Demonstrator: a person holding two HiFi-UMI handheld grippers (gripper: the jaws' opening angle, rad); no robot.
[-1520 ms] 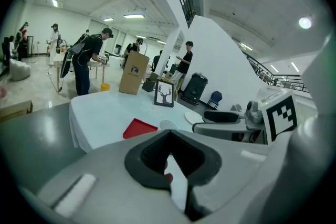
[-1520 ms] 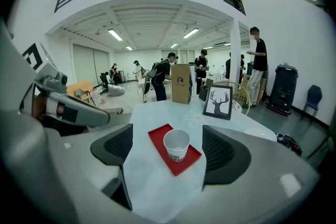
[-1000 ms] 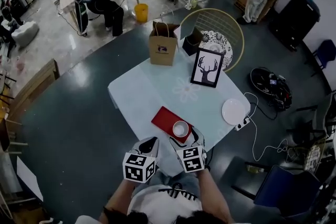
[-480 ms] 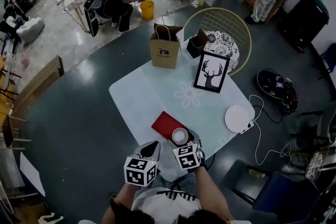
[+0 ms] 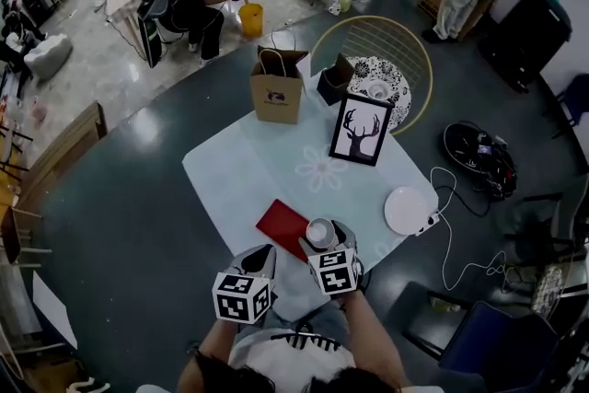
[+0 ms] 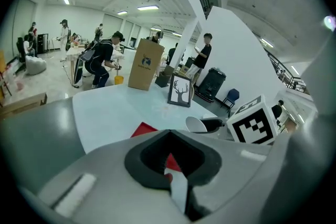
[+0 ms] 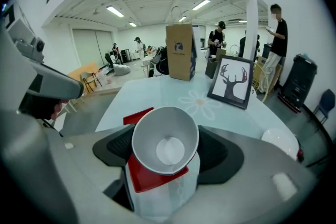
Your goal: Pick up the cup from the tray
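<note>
Now the cup (image 7: pixel 165 136) is pinched between the jaws of the right gripper (image 5: pixel 322 236), over the near corner of the tray (image 5: pixel 281 224).
A slip is judged the main risk. The cup is smooth, glossy white and conical, flaring from a small base, so its slanted wall could slide out of the dark ribbed pads, or be tipped further. If it is moved low, the thin, flat red tray could be clipped and dragged over the slick pale table (image 5: pixel 276 170). The left gripper (image 6: pixel 169 136) is held just left of the tray, its jaws pressed together and empty.
</note>
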